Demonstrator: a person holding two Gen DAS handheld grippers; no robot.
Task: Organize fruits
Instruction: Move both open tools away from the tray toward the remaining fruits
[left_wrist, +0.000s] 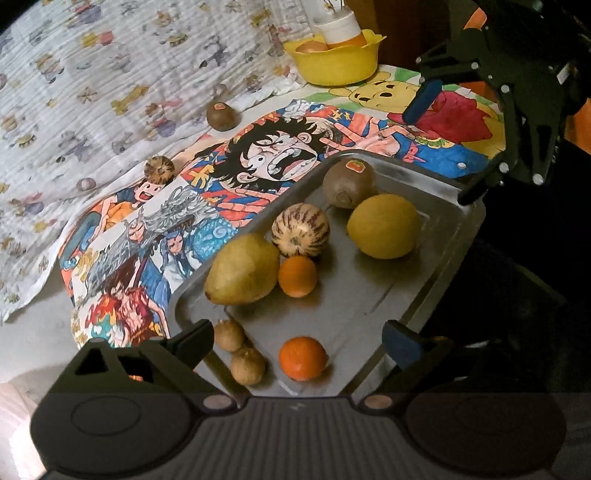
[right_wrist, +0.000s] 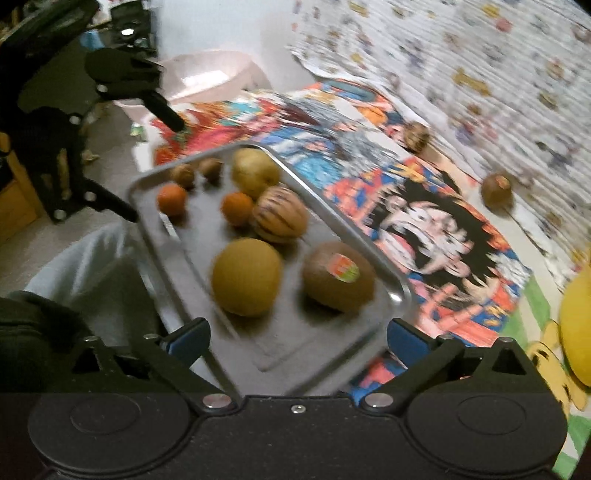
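In the left wrist view, a spiky brown fruit (left_wrist: 159, 169) lies at ten o'clock on the cartoon-print cloth (left_wrist: 236, 155), with a stickered kiwi (left_wrist: 221, 115) beyond it toward eleven. The metal tray (left_wrist: 413, 273) fills the centre. On it, from the left: two small brown fruits (left_wrist: 240, 350) touching each other at seven o'clock, a yellow pear (left_wrist: 243, 269), a striped melon (left_wrist: 300, 229) touching the pear, a small orange (left_wrist: 297, 276) just beside both, a second orange (left_wrist: 303, 358) at six, a second kiwi (left_wrist: 349, 182) at twelve, and a lemon (left_wrist: 384, 225) at two. A yellow bowl (left_wrist: 338, 61) with fruit and a white-capped container stands well beyond, at twelve.

The left gripper (left_wrist: 297, 338) hangs above the tray's near edge, fingers spread apart, holding nothing. The right gripper (left_wrist: 448, 147) sits at two o'clock over the tray's far corner; its fingers are likewise apart and empty, as the blurred right wrist view (right_wrist: 297, 334) confirms.
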